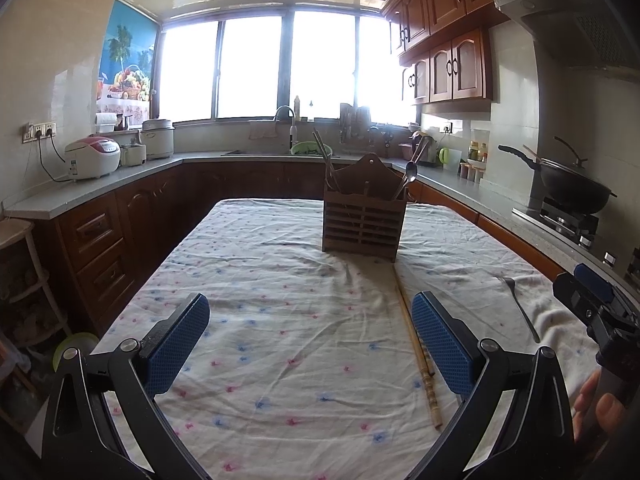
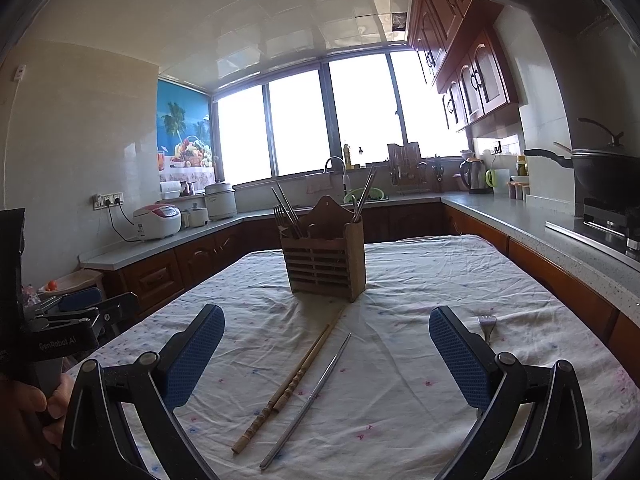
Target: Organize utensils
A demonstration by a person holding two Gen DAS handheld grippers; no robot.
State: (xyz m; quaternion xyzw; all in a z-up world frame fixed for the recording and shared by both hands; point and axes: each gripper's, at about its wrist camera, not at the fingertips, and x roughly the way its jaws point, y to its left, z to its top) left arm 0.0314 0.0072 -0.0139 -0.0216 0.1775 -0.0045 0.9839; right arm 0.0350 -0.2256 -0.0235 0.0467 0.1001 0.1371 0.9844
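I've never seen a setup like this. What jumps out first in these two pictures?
The open blue-padded left gripper and right gripper fill the foreground. Beyond them a slatted wooden utensil holder stands mid-table on the floral tablecloth. Bamboo chopsticks, metal chopsticks and a fork lie loose before it.

Two wrist fisheye views, left and right, each set low over the cloth-covered table (image 1: 280, 320) looking forward between spread fingers toward the windows, sharing the wooden utensil holder (image 1: 363, 222) (image 2: 326, 266) at mid-distance and the bamboo chopsticks (image 1: 416, 344) (image 2: 288, 388) nearby.
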